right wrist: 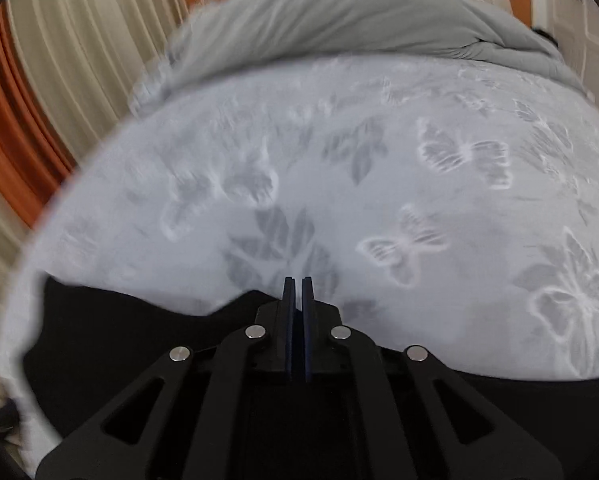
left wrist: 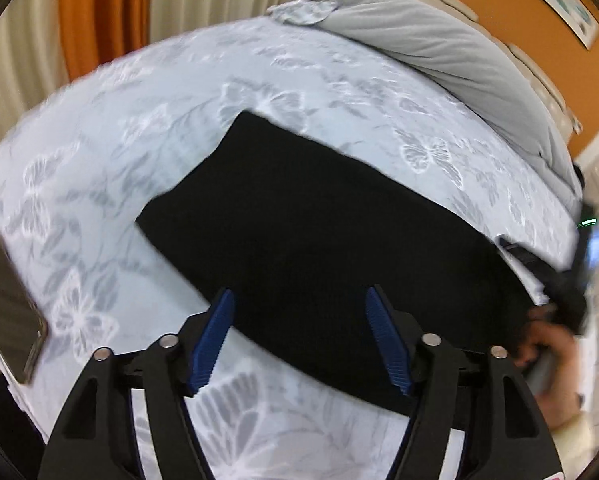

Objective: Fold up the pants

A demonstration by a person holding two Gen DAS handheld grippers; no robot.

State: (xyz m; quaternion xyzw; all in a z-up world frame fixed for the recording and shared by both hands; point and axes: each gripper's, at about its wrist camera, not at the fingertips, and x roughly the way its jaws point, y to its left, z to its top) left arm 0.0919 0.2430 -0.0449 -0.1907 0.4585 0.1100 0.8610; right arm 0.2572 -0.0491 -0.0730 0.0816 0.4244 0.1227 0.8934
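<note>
Left wrist view: the bed [left wrist: 147, 92] with its butterfly-print sheet fills most of the frame, a grey duvet [left wrist: 439, 48] bunched at its far end. Black pants [left wrist: 319, 216] lie across the sheet as a flat folded band. A phone [left wrist: 7, 304] rests near the bed's left edge. The left gripper [left wrist: 299, 300] hovers spread wide over the pants' near edge. The right gripper [right wrist: 298, 282] is pressed together; whether it pinches cloth I cannot tell.

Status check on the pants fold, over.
Left gripper open above the near edge of the black pants. Right gripper shut, grip on fabric unclear. Pants lie folded flat on the butterfly bedspread. Phone at bed's left edge, apart.
</note>
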